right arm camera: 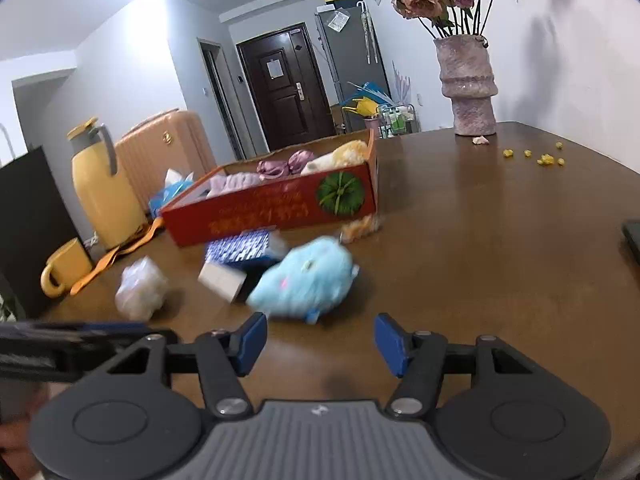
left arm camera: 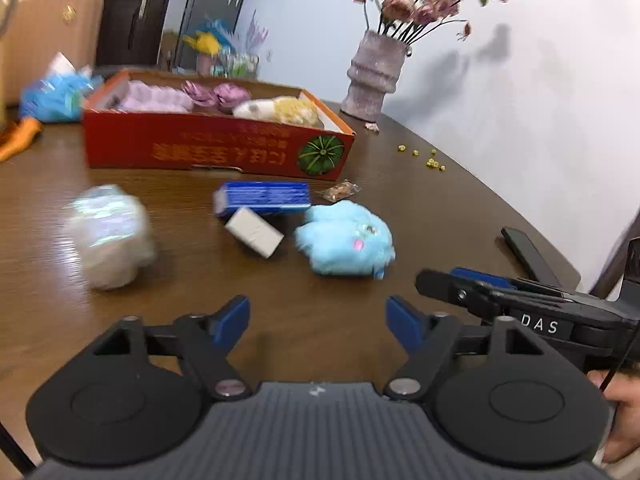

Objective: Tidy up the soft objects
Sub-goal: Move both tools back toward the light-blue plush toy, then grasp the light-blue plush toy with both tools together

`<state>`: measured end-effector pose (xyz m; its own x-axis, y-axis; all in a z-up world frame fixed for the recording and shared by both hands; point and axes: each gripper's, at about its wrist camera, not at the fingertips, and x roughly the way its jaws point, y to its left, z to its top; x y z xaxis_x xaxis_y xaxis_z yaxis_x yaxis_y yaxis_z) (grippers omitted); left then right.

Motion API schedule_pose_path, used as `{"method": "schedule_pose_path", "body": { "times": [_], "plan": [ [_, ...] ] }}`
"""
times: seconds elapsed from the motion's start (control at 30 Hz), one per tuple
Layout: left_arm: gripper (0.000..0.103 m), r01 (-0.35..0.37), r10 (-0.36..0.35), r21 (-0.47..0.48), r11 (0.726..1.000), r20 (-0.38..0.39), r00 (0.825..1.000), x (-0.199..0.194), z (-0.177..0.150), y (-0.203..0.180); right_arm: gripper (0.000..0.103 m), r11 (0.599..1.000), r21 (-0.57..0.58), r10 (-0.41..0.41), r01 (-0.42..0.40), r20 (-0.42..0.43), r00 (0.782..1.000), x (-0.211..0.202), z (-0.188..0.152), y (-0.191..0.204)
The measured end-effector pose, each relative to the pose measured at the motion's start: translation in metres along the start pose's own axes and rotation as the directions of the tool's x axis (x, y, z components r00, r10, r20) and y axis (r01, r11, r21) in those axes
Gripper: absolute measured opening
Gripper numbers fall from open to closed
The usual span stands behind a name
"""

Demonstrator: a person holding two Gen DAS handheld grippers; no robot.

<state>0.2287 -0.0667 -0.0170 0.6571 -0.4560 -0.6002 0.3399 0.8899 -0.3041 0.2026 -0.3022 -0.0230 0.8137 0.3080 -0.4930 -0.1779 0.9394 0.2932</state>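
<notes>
A dark brown wooden surface [left arm camera: 420,208] stands by a white wall. The left claw [left arm camera: 318,322] and right claw [right arm camera: 320,340] both gape partly open, gripping nothing. Ahead of each, apart from its pads, lies the fluffy light-blue plush toy [right arm camera: 304,280] (touching a small white box [right arm camera: 222,280]). Beyond stands the red cardboard tray [left arm camera: 216,148] of soft things.

Glossy wood-grain table [left arm camera: 420,208], fluffy blue plush toy [left arm camera: 346,240], printed cardboard box [left arm camera: 208,148], rough matt vase [right arm camera: 468,80]
</notes>
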Motion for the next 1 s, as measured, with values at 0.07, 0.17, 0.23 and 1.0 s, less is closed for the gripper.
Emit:
{"method": "schedule_pose_path", "body": {
  "times": [0.07, 0.17, 0.23, 1.0],
  "plan": [
    [0.07, 0.025, -0.025, -0.029, 0.999, -0.009, 1.0, 0.02, 0.01, 0.001, 0.058, 1.0, 0.008, 0.02, -0.02, -0.003, 1.0, 0.017, 0.016, -0.01],
    [0.066, 0.056, -0.058, -0.067, 0.996, -0.033, 0.998, 0.052, 0.022, 0.003, 0.051, 0.997, 0.038, 0.069, -0.069, -0.023, 0.997, 0.046, 0.038, -0.024],
    [0.063, 0.06, -0.064, -0.087, 0.994, -0.05, 0.997, 0.066, 0.027, 0.003, 0.049, 0.992, 0.068, 0.108, -0.105, -0.049, 0.993, 0.068, 0.048, -0.032],
    [0.047, 0.166, -0.191, -0.223, 0.961, -0.097, 0.977, 0.002, -0.034, 0.008, 0.031, 0.956, 0.206, 0.228, -0.207, -0.079, 0.971, 0.005, -0.032, -0.012]
  ]
}}
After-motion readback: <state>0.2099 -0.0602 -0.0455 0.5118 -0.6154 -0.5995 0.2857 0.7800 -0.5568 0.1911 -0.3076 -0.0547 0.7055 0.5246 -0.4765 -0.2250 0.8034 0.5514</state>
